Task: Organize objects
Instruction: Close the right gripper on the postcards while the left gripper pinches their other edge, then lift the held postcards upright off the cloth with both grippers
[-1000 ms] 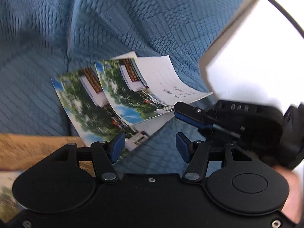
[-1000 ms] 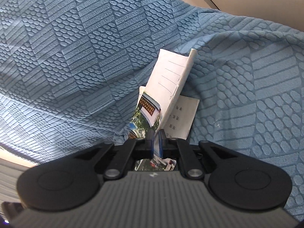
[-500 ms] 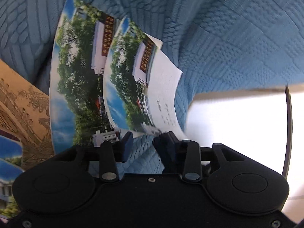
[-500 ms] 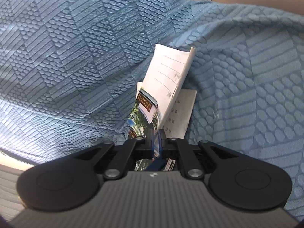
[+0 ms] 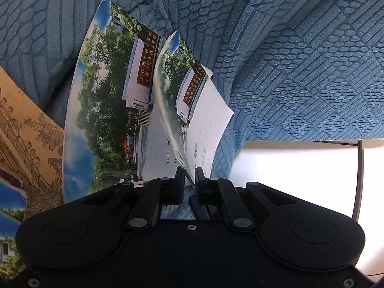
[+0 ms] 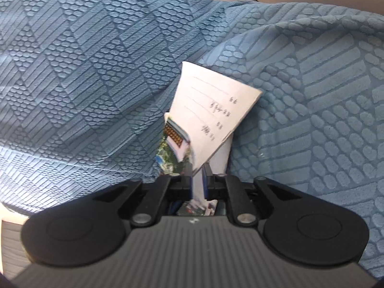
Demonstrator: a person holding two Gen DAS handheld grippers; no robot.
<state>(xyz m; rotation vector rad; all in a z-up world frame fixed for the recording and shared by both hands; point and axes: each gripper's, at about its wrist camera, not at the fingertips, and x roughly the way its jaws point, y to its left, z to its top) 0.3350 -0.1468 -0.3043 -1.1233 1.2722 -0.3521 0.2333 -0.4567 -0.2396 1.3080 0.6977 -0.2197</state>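
Pinching notebook (image 5: 168,105) edge, left gripper (image 5: 189,175) fingers closed, right gripper (image 6: 198,177) fingers opening around notebook.

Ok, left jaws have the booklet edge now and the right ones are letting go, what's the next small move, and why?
Probably draw the right gripper straight back, clear of the booklets. Its jaws are opening, with the paper between them in the gap. The left gripper is shut on the upper booklet, whose cover bows up off the blue blanket, so it looks able to carry it alone.

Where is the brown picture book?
In the left wrist view the brown picture book lies at the left edge on the blue blanket, beside the tree-photo booklets.
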